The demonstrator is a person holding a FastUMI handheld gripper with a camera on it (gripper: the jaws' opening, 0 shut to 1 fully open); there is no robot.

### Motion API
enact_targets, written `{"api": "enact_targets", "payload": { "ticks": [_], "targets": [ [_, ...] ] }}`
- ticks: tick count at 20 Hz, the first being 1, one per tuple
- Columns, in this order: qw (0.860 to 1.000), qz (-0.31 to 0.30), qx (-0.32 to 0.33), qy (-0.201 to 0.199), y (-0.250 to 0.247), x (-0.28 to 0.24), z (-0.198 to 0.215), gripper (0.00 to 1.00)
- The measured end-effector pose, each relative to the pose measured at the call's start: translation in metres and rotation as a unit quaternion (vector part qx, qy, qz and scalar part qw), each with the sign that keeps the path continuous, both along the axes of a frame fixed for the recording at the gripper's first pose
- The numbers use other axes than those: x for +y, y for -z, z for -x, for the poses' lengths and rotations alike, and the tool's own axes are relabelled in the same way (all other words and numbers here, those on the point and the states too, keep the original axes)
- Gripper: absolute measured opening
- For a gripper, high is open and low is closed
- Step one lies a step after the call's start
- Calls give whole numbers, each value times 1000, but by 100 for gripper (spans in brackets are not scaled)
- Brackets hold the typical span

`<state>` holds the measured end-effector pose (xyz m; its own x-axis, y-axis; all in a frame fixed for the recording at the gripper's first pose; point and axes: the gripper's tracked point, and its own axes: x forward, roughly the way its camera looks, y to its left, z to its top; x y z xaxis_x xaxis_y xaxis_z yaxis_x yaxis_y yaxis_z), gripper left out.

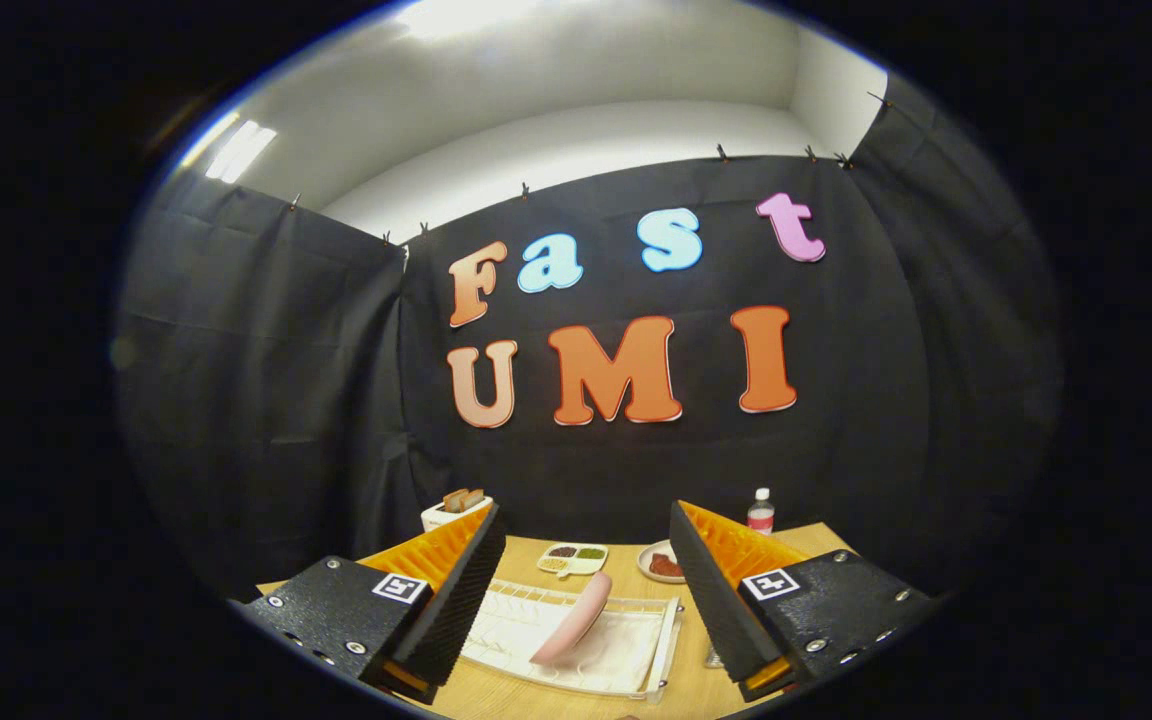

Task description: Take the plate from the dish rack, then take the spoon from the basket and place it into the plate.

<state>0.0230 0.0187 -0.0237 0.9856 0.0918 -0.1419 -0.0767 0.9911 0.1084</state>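
Tongs: the tongs hang above the near part of the desk, spread wide and holding nothing; each finger has an orange body and a black ribbed pad.
Plate: a pink plate leans tilted on its edge in the white wire dish rack, which sits near the desk's near edge, between the two fingers and just ahead of them.
Step in hand: taking the plate from the rack (my reading, since the plate is not yet touched).
How to do it well: I would bring the tongs down over the plate's upper rim, one pad on each face, turned to match its lean; close firmly on the rim, then lift along the tilt so the plate clears the wires without dragging the rack.
Plate material: smooth, glossy, thin-rimmed and round, so probably slippery; the ribbed pads should help.
Rack: thin white wire bars over a pale liner or tray, light in build and liable to shift.
Spoon and basket: I cannot tell where they are.
Far side of desk: a small white sectioned dish with dark and green fillings, a round dish with something reddish, a clear bottle with a pink label, and a white box towards the far left corner.
Desk surface: pale wood grain, matt.
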Motion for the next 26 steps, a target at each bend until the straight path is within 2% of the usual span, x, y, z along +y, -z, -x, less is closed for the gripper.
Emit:
{"api": "enact_targets", "payload": {
  "ticks": [3, 6, 10, 15, 18, 23, 26],
  "targets": [
    [999, -19, 41, -10, 14, 5, -11, 98],
    [996, -5, 93, -11, 40, 7, -24, 98],
    [982, -28, 186, -20, 75, 23, -37, 97],
    [959, -11, 280, -26, 110, 26, -55, 96],
    [943, -8, 332, -22, 130, 25, -63, 91],
    [920, 7, 390, -29, 155, 34, -75, 89],
    [903, 12, 428, -28, 171, 33, -81, 81]
  ]
}}
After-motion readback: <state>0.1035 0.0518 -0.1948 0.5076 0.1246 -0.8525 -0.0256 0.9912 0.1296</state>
